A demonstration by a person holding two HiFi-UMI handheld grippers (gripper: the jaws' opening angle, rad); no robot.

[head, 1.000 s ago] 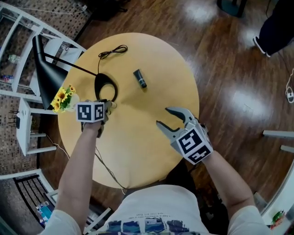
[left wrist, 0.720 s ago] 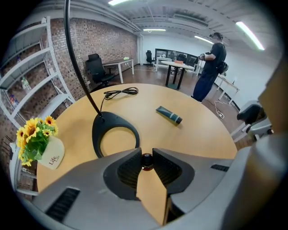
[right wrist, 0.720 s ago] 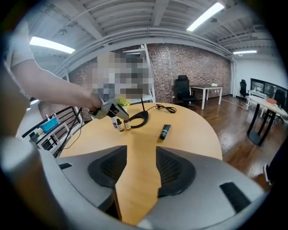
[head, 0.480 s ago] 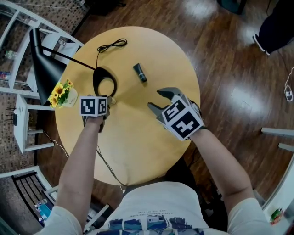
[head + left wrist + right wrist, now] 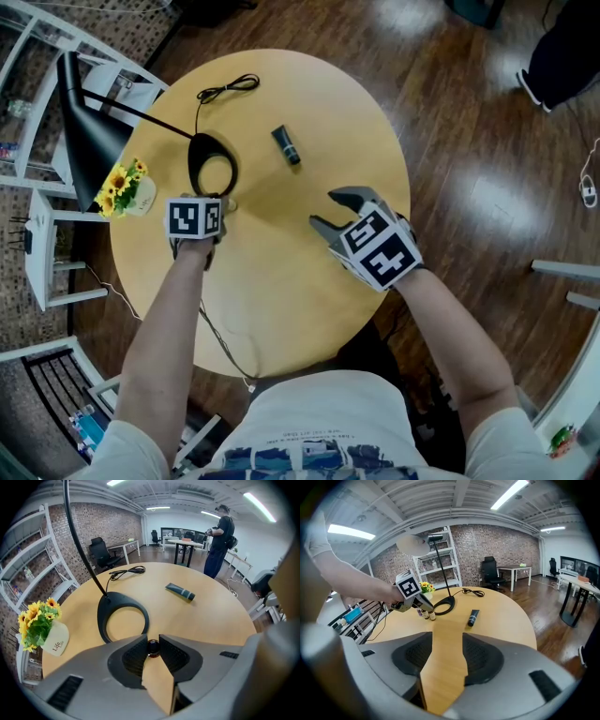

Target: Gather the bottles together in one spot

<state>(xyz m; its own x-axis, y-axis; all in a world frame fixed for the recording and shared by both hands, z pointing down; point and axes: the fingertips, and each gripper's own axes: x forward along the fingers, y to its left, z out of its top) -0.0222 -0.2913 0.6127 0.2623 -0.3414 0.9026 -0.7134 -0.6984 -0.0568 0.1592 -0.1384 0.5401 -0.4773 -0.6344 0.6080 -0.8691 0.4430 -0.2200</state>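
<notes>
My left gripper (image 5: 153, 641) is shut on a small brown bottle (image 5: 153, 648) with a dark cap, held upright just in front of the lamp base. In the right gripper view, small brown bottles (image 5: 426, 614) stand close together under the left gripper (image 5: 412, 595). A dark tube-shaped bottle (image 5: 286, 146) lies on its side further back on the round wooden table (image 5: 309, 309); it also shows as the dark tube (image 5: 180, 591) and the dark tube (image 5: 473, 617). My right gripper (image 5: 328, 210) hovers open and empty above the table's right middle.
A black lamp with a ring-shaped base (image 5: 213, 173) and a slanted stem stands at the left. A small vase of sunflowers (image 5: 131, 190) sits by the left rim. A black cable (image 5: 228, 89) lies at the back. White shelving (image 5: 37, 112) stands left of the table.
My right gripper has moved forward and left from the table's near right edge toward its middle, staying open. The left gripper has stayed by the lamp base.
</notes>
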